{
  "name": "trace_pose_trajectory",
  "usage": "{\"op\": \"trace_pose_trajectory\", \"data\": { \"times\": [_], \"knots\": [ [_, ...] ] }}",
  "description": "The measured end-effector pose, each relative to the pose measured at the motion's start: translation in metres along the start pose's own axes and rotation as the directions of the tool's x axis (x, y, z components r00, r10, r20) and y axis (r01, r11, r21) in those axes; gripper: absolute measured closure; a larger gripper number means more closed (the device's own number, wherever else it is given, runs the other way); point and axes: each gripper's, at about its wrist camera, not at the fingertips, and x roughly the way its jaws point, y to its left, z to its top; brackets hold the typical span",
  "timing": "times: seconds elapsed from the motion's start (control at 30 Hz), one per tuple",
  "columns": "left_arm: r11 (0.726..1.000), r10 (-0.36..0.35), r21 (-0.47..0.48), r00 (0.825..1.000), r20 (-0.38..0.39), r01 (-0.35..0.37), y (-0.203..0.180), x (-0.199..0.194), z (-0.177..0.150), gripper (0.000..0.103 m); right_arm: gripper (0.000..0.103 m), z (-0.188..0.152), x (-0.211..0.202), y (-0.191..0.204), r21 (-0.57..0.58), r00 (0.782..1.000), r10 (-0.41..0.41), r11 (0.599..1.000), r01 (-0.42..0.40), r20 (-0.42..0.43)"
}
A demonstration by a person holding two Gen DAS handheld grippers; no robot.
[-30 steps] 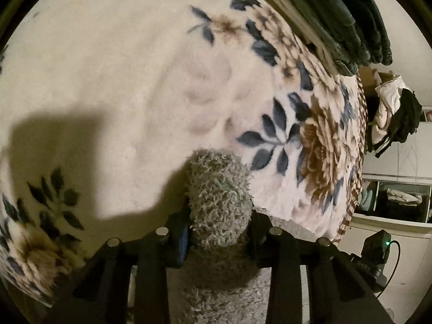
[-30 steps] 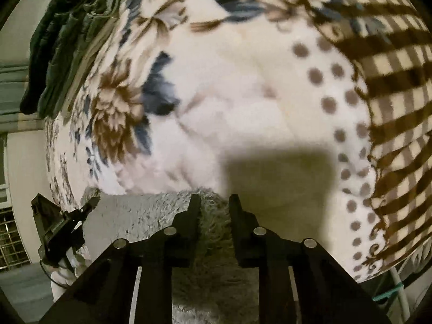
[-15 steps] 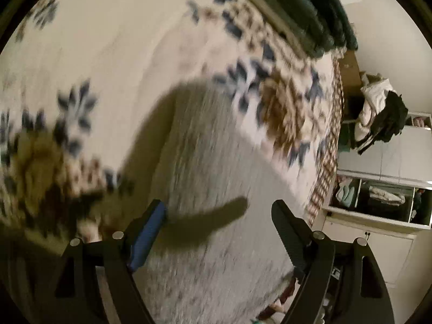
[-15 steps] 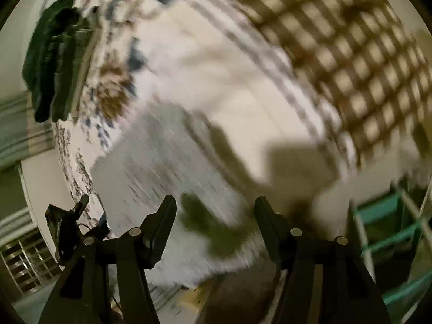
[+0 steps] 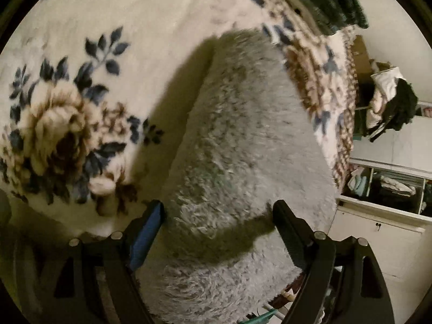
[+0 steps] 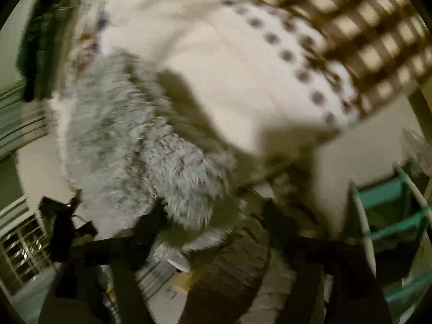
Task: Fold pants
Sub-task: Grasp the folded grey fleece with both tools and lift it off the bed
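Observation:
Fluffy grey pants [image 5: 243,140] lie folded in a long strip on a floral blanket [image 5: 67,124]. My left gripper [image 5: 218,216] is open, its fingers [image 5: 290,226] spread to either side of the near end of the pants, holding nothing. In the blurred right wrist view the same pants [image 6: 129,145] lie on the blanket [image 6: 243,67], their near end hanging over the bed edge. My right gripper [image 6: 213,224] is open and empty just in front of that end.
Dark green folded clothes [image 5: 332,2] lie at the far side of the bed. A white cabinet with open shelves [image 5: 386,183] and a clothes pile [image 5: 391,100] stand to the right. A teal rack [image 6: 391,216] stands right of the bed.
Both grippers have let go of the pants and opened. Both have pulled back, so the folded pants now show lying flat on the blanket.

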Motion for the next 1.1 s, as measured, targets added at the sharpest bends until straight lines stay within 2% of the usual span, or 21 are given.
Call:
{"op": "trace_pose_trajectory", "data": {
  "times": [0.03, 0.07, 0.1, 0.17, 0.23, 0.3, 0.47, 0.53, 0.63, 0.7, 0.73, 0.77, 0.8, 0.87, 0.97, 1.1],
  "knots": [
    [0.999, -0.041, 0.015, 0.999, 0.013, 0.040, 0.000, -0.001, 0.000, 0.008, 0.001, 0.002, 0.001, 0.005, -0.040, 0.999, 0.030, 0.999, -0.029, 0.017],
    [0.997, -0.070, 0.026, 0.997, 0.020, 0.070, 0.001, 0.000, 0.001, 0.002, 0.001, 0.006, 0.004, 0.009, -0.096, 0.997, 0.071, 0.993, -0.068, 0.030],
    [0.995, -0.093, 0.033, 0.995, 0.027, 0.092, 0.002, 0.002, 0.001, 0.000, 0.001, 0.009, 0.009, 0.012, -0.127, 0.995, 0.096, 0.988, -0.092, 0.027],
    [0.988, -0.147, 0.052, 0.989, 0.028, 0.146, 0.007, 0.013, 0.004, 0.000, 0.000, 0.016, 0.024, 0.014, -0.166, 0.990, 0.138, 0.977, -0.136, 0.004],
    [0.984, -0.169, 0.049, 0.986, -0.004, 0.169, 0.012, 0.029, 0.010, 0.000, 0.000, 0.023, 0.042, 0.016, -0.190, 0.983, 0.180, 0.965, -0.182, -0.030],
    [0.984, -0.173, 0.042, 0.984, -0.032, 0.175, 0.017, 0.041, 0.012, 0.000, 0.000, 0.029, 0.057, 0.020, -0.212, 0.969, 0.238, 0.946, -0.245, -0.059],
    [0.968, -0.249, -0.012, 0.964, -0.090, 0.249, 0.039, 0.060, 0.018, 0.000, 0.000, 0.039, 0.076, 0.029, -0.254, 0.940, 0.327, 0.905, -0.341, -0.095],
    [0.962, -0.274, -0.028, 0.956, -0.102, 0.273, 0.043, 0.063, 0.020, 0.000, 0.000, 0.042, 0.078, 0.033, -0.258, 0.930, 0.353, 0.893, -0.368, -0.104],
    [0.954, -0.300, -0.017, 0.948, -0.101, 0.300, 0.043, 0.059, 0.020, 0.000, 0.000, 0.045, 0.080, 0.039, -0.276, 0.929, 0.353, 0.887, -0.371, -0.114],
    [0.945, -0.328, -0.015, 0.941, -0.087, 0.328, 0.040, 0.055, 0.019, 0.000, 0.009, 0.042, 0.079, 0.044, -0.283, 0.920, 0.378, 0.875, -0.392, -0.106],
    [0.945, -0.328, -0.012, 0.942, -0.077, 0.328, 0.039, 0.052, 0.019, 0.003, 0.022, 0.040, 0.079, 0.046, -0.286, 0.923, 0.373, 0.878, -0.384, -0.093],
    [0.945, -0.326, -0.003, 0.943, -0.073, 0.327, 0.037, 0.049, 0.018, 0.015, 0.031, 0.039, 0.079, 0.048, -0.286, 0.926, 0.368, 0.881, -0.377, -0.084],
    [0.947, -0.319, 0.012, 0.945, -0.067, 0.321, 0.035, 0.045, 0.017, 0.023, 0.036, 0.036, 0.079, 0.049, -0.289, 0.929, 0.363, 0.884, -0.368, -0.070],
    [0.946, -0.319, 0.041, 0.946, -0.053, 0.321, 0.029, 0.038, 0.015, 0.048, 0.047, 0.029, 0.077, 0.051, -0.294, 0.934, 0.355, 0.888, -0.352, -0.045],
    [0.937, -0.344, 0.054, 0.938, -0.040, 0.346, 0.018, 0.029, 0.015, 0.054, 0.051, 0.014, 0.070, 0.057, -0.300, 0.933, 0.359, 0.889, -0.347, -0.017],
    [0.930, -0.359, 0.072, 0.933, -0.032, 0.360, 0.005, 0.014, 0.012, 0.055, 0.052, -0.002, 0.056, 0.072, -0.320, 0.934, 0.356, 0.886, -0.335, 0.006]
  ]
}}
